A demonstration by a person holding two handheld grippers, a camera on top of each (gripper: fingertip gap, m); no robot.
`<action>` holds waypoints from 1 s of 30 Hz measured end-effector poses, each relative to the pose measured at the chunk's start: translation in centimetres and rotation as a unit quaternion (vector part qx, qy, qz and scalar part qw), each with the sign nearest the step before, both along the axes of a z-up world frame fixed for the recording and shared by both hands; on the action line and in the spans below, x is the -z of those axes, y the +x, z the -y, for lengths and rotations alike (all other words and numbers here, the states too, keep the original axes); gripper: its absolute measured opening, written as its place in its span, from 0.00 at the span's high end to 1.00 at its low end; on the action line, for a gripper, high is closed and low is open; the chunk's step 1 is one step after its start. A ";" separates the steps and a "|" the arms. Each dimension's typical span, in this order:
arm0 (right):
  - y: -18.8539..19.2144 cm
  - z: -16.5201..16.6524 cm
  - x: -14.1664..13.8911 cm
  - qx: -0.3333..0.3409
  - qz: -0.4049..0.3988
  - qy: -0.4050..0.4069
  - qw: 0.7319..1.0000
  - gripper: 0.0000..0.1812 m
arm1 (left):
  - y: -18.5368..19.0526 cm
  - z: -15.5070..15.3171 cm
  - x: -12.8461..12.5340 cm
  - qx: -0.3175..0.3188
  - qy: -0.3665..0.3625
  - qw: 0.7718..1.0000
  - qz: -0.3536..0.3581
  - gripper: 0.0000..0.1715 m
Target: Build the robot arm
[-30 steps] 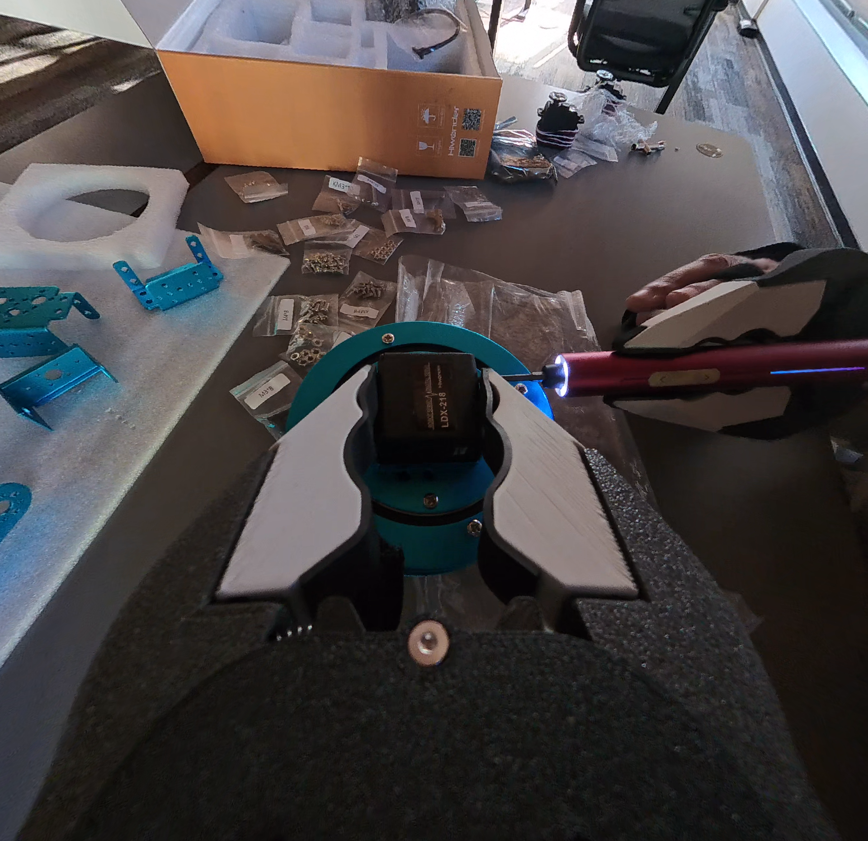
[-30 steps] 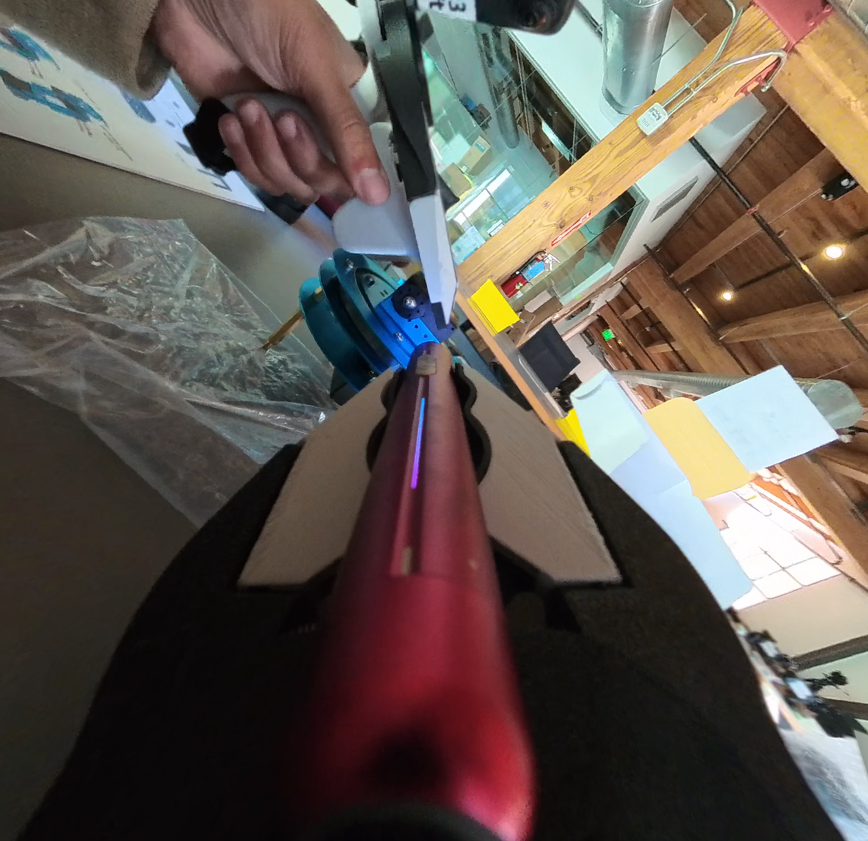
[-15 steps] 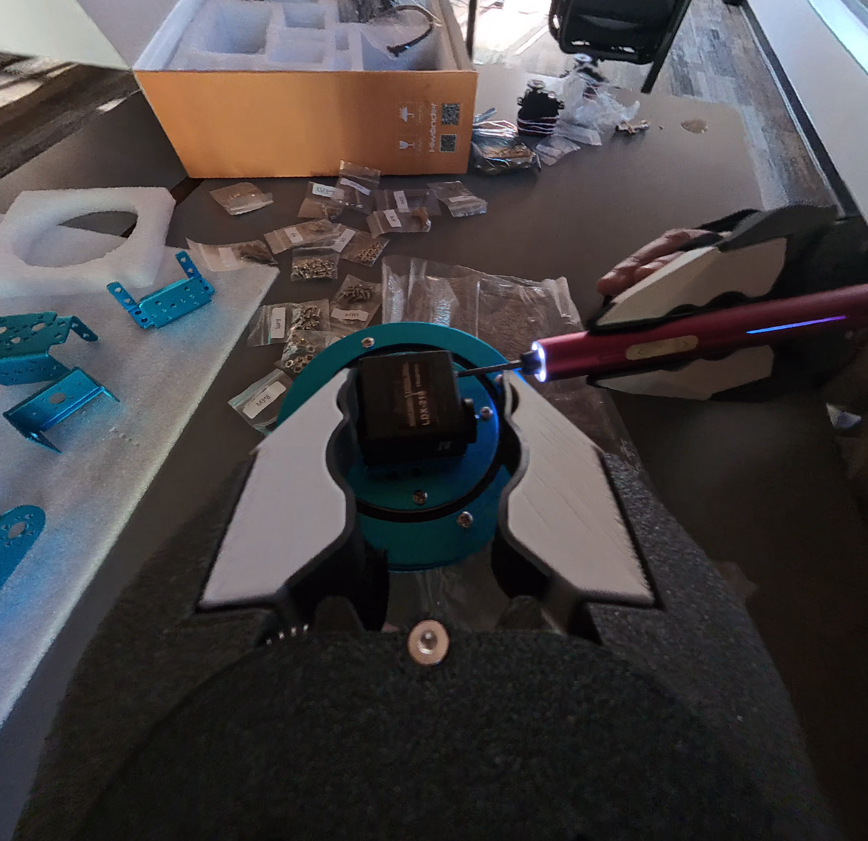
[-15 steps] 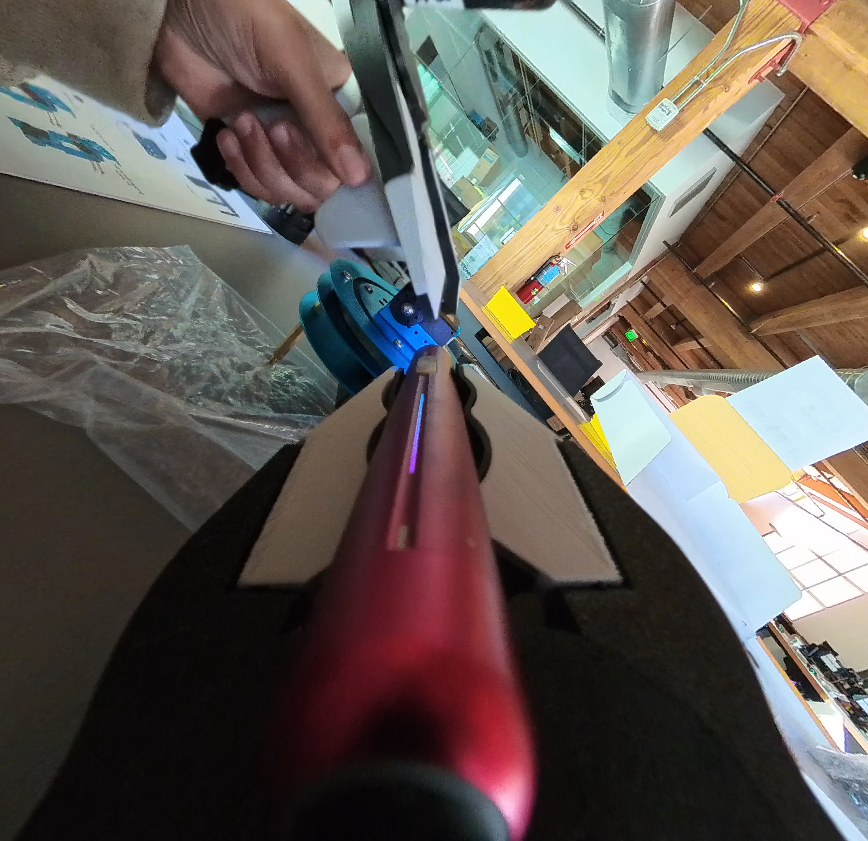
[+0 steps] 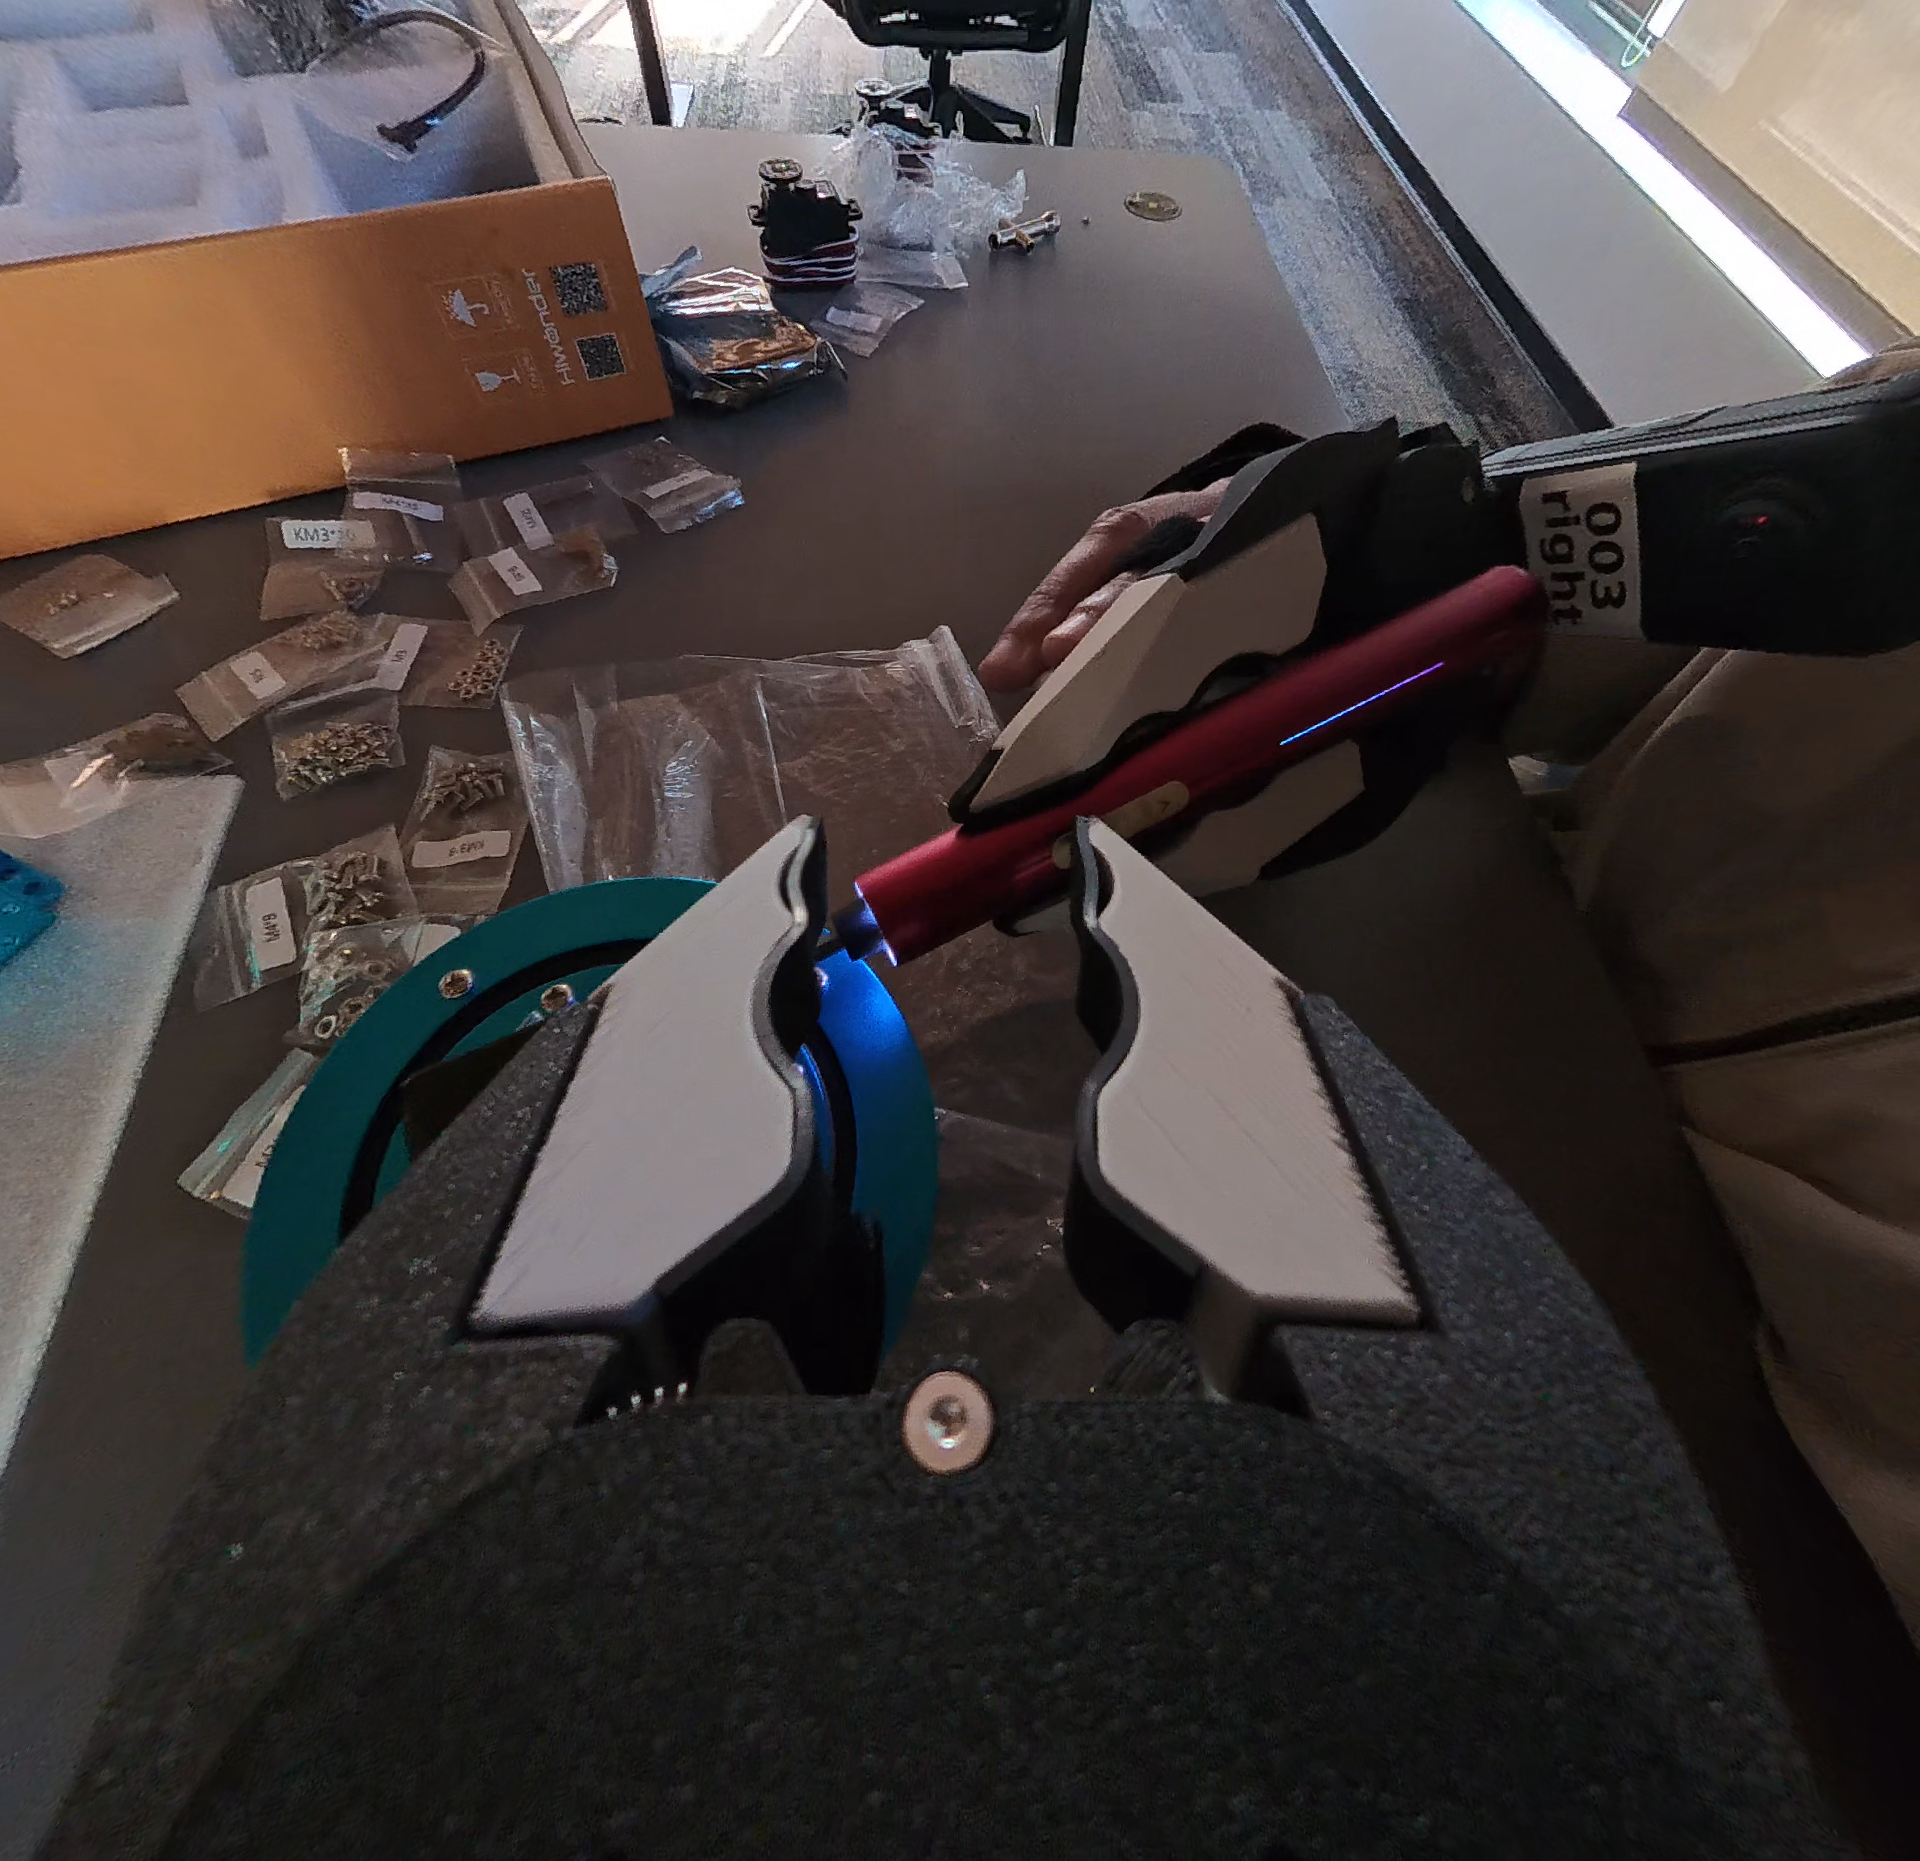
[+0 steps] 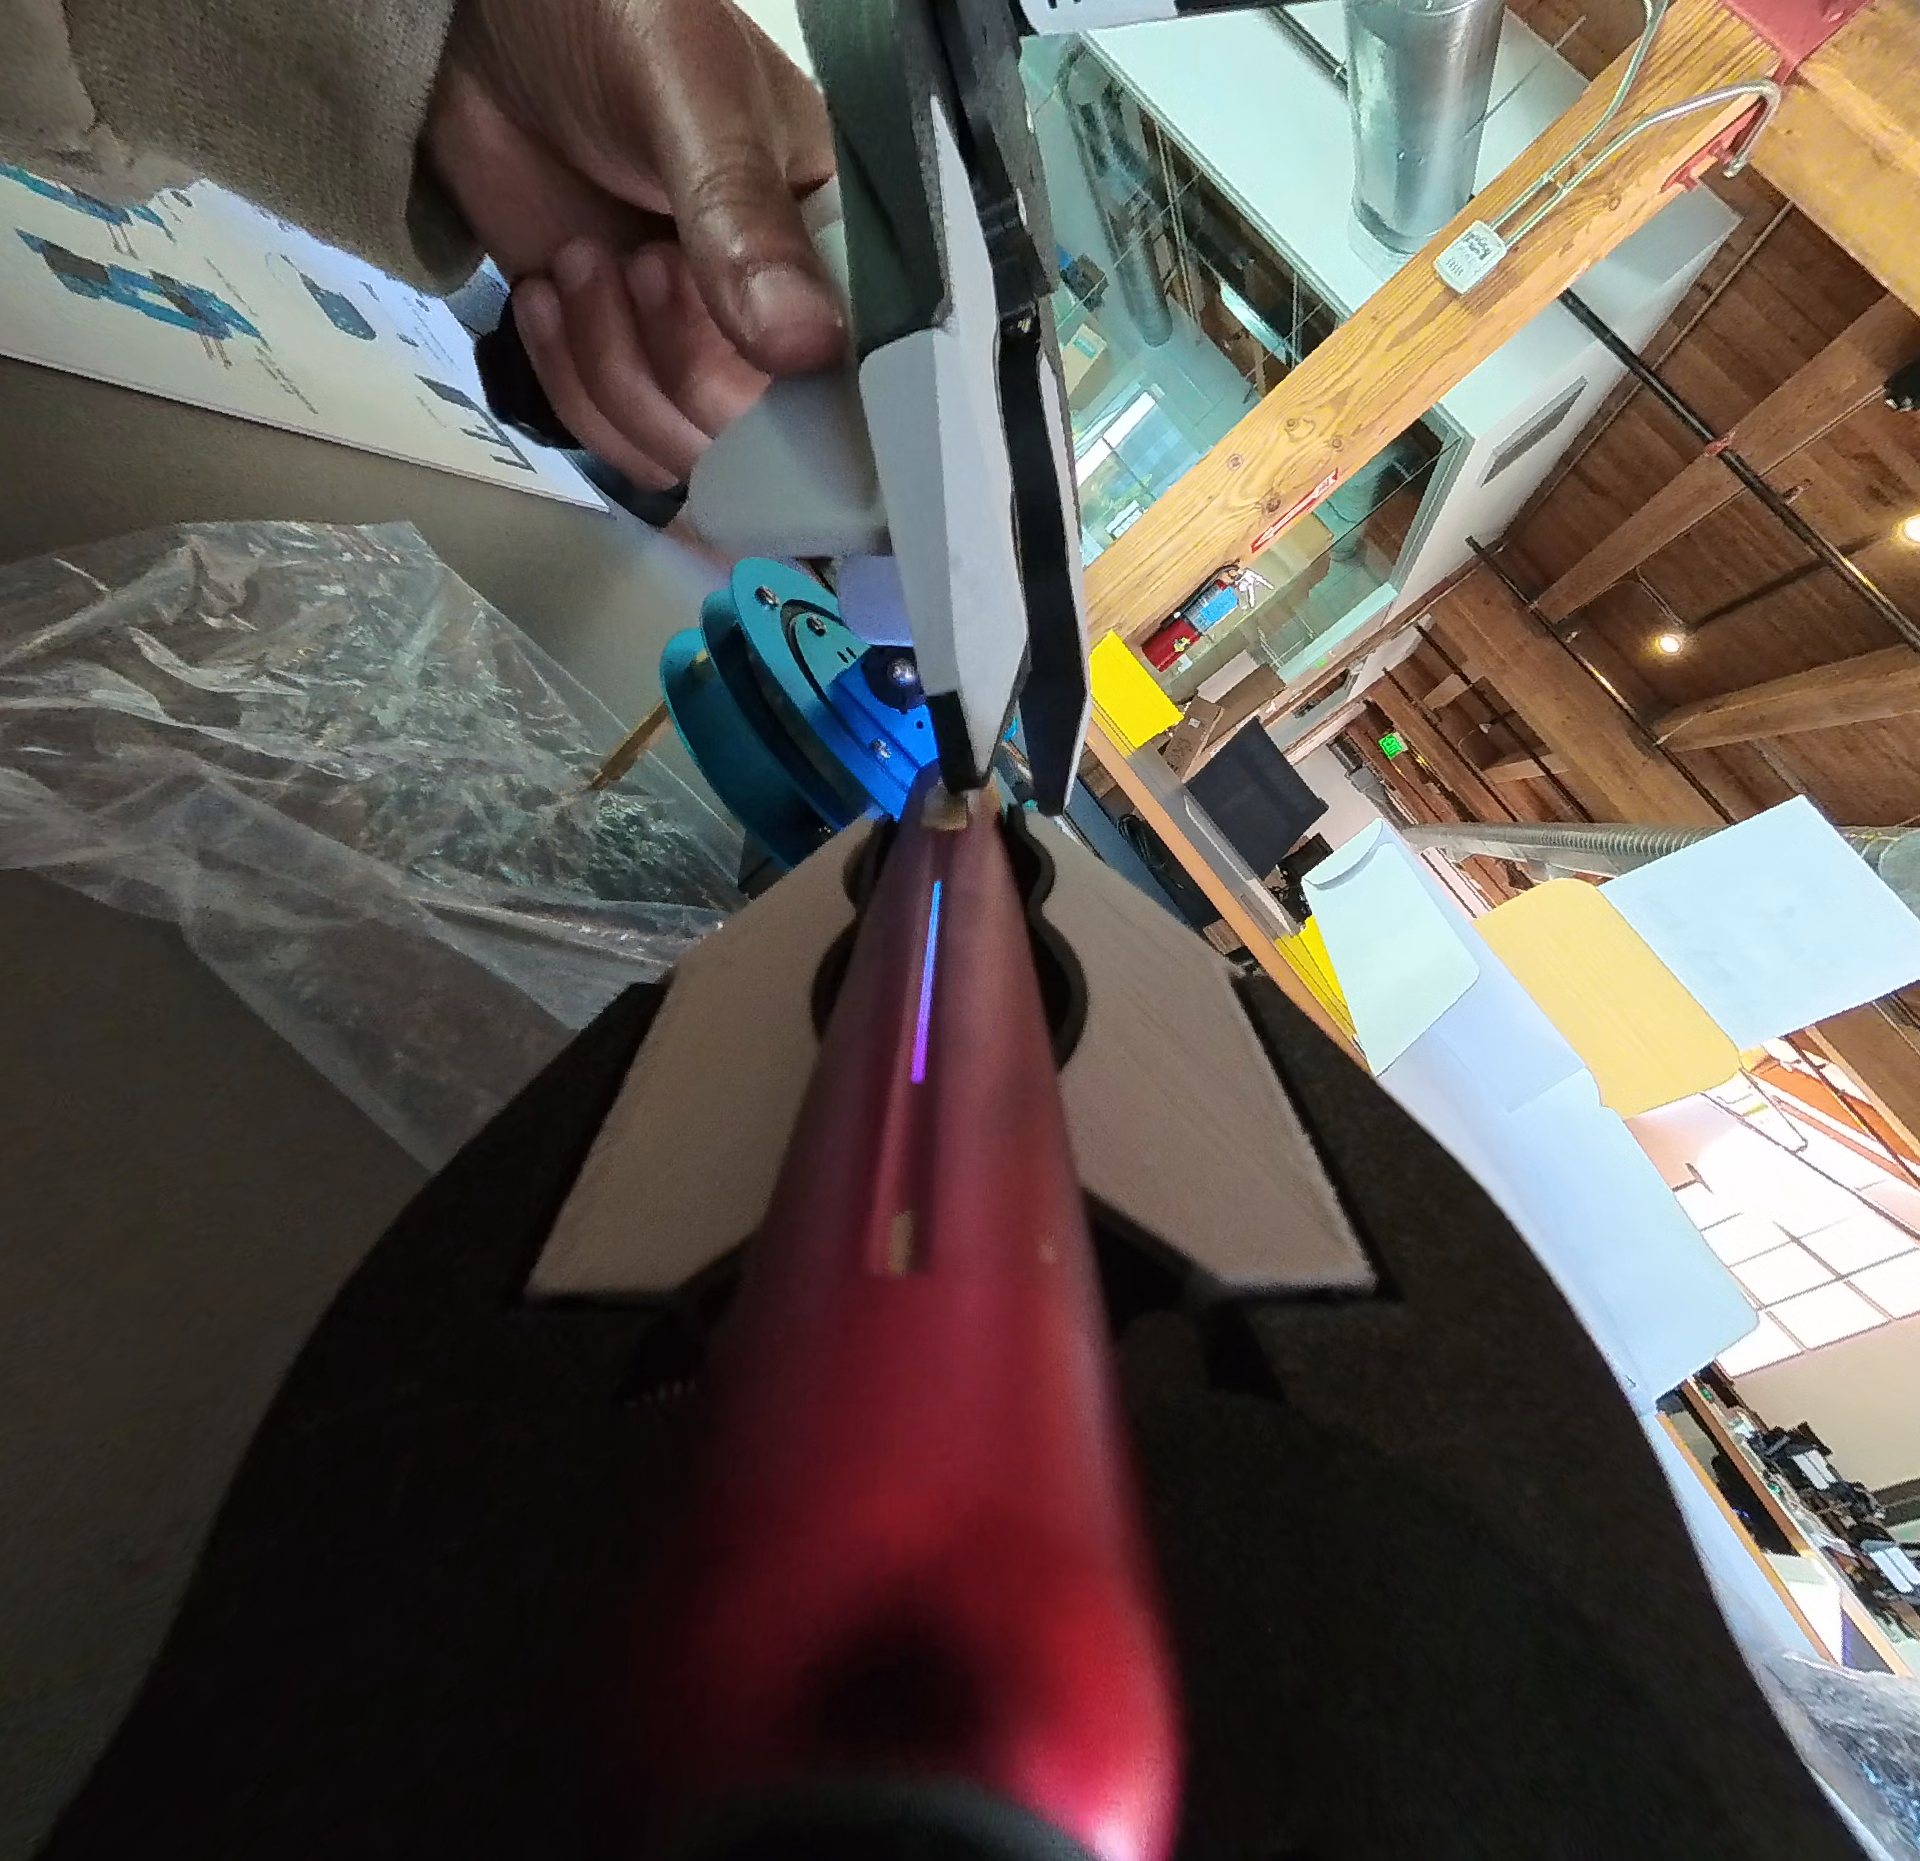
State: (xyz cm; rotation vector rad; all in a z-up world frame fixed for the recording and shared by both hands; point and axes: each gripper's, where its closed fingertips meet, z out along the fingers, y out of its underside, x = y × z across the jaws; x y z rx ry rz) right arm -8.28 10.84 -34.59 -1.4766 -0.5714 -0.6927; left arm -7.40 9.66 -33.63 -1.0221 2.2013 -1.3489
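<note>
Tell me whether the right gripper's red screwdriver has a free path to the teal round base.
Probably yes: the red screwdriver in the right gripper already points its lit tip at the teal round base, passing between the open left gripper fingers.

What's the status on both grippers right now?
Left gripper open, holding nothing, beside teal ring assembly. Right gripper shut on red electric screwdriver, tip lit at the assembly. Screw bags scattered behind; nothing blocking.
</note>
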 end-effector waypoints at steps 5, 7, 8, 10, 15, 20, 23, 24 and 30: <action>0.0 -0.1 0.0 -0.001 -0.002 -0.002 1.000 0.90 | 0.0 0.0 0.1 0.005 0.002 1.000 0.003 0.73; 0.0 0.0 0.0 -0.002 -0.002 -0.003 1.000 0.90 | 0.0 0.0 0.1 0.006 0.001 1.000 0.008 0.73; 0.0 0.0 0.0 -0.001 0.000 -0.004 1.000 0.90 | 0.0 0.0 0.1 0.006 0.000 1.000 0.009 0.73; -0.1 -0.1 0.0 0.000 0.006 -0.006 1.000 0.89 | 0.0 -0.2 0.1 0.005 0.009 1.000 0.009 0.73; 0.0 -0.4 0.0 0.004 0.015 -0.008 1.000 0.89 | 0.8 -2.0 -0.3 -0.069 0.067 0.995 0.027 0.56; -0.1 -0.4 0.0 0.003 0.017 -0.008 1.000 0.89 | 0.9 -3.5 0.0 -0.122 0.092 0.988 0.009 0.47; -0.1 -0.4 0.0 0.004 0.019 -0.008 1.000 0.90 | 1.2 -4.7 0.4 -0.149 0.080 0.986 -0.014 0.42; -0.1 -0.4 0.0 0.004 0.021 -0.008 1.000 0.89 | 1.2 -4.9 0.5 -0.152 0.082 0.985 -0.020 0.41; -0.1 -0.3 0.0 0.003 0.019 -0.008 1.000 0.90 | 1.1 -6.1 1.3 -0.172 0.090 0.980 -0.050 0.35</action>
